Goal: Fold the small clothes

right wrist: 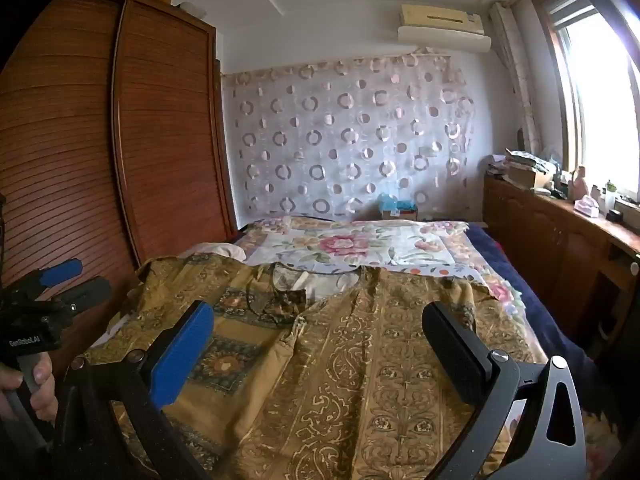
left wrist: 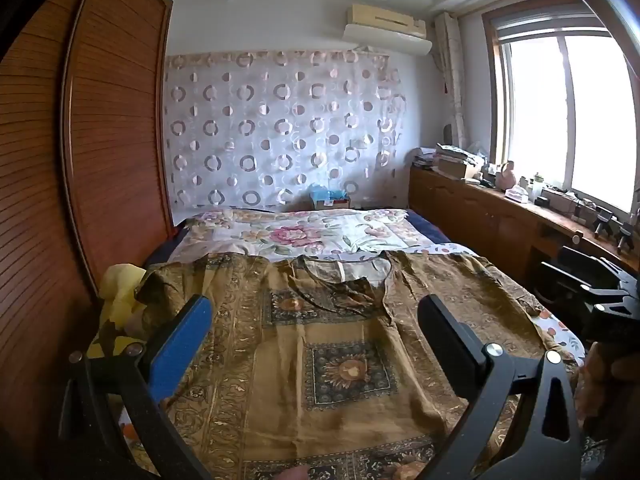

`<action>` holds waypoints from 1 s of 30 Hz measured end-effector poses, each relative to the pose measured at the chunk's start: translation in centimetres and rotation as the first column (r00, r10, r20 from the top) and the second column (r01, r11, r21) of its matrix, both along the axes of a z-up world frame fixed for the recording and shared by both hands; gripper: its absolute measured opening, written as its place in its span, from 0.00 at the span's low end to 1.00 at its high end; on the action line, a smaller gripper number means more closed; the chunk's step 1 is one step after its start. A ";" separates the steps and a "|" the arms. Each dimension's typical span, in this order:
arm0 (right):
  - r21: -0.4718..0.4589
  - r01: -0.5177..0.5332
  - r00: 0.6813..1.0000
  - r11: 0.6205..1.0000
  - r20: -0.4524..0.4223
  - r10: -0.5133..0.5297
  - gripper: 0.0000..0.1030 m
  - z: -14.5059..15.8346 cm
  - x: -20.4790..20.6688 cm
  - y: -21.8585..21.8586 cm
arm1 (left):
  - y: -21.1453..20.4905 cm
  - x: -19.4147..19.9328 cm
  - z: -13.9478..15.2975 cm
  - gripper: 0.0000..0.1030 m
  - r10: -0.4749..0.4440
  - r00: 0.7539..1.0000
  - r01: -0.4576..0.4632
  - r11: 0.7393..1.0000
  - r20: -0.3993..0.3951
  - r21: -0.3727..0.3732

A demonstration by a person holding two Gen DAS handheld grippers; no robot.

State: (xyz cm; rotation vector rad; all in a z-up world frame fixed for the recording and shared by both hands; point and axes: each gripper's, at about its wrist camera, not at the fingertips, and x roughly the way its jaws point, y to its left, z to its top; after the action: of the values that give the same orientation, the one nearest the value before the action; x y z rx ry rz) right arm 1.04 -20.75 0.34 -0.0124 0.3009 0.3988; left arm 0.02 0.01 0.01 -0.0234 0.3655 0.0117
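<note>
Two grippers hover wide open and empty over a gold patterned top (left wrist: 344,344) spread flat on the bed (left wrist: 296,232), collar toward twelve o'clock: the left gripper (left wrist: 316,328) above its middle, the right gripper (right wrist: 320,336) over its three o'clock half. Thin, limp and creased, the cloth will likely sag and slide, so I would pinch it at a sleeve or shoulder edge. Only the left view shows a yellow cloth (left wrist: 120,292) at nine o'clock; only the right view shows a hand (right wrist: 28,388) on the left gripper's handle.
</note>
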 end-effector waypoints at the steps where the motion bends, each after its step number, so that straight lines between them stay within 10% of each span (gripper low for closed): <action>1: 0.001 -0.001 1.000 1.000 0.000 0.001 1.00 0.0 0.0 0.0 | 0.0 0.0 0.0 1.00 0.002 1.000 -0.002 1.000 -0.001 0.001; 30: 0.002 0.005 1.000 1.000 -0.004 -0.005 1.00 0.0 0.1 0.1 | 0.3 -0.2 0.0 1.00 0.003 1.000 -0.003 1.000 0.000 -0.001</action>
State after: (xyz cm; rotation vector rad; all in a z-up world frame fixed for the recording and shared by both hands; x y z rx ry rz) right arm 1.12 -20.64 0.32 -0.0092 0.3049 0.3946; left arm -0.18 0.28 0.03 -0.0247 0.3654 0.0145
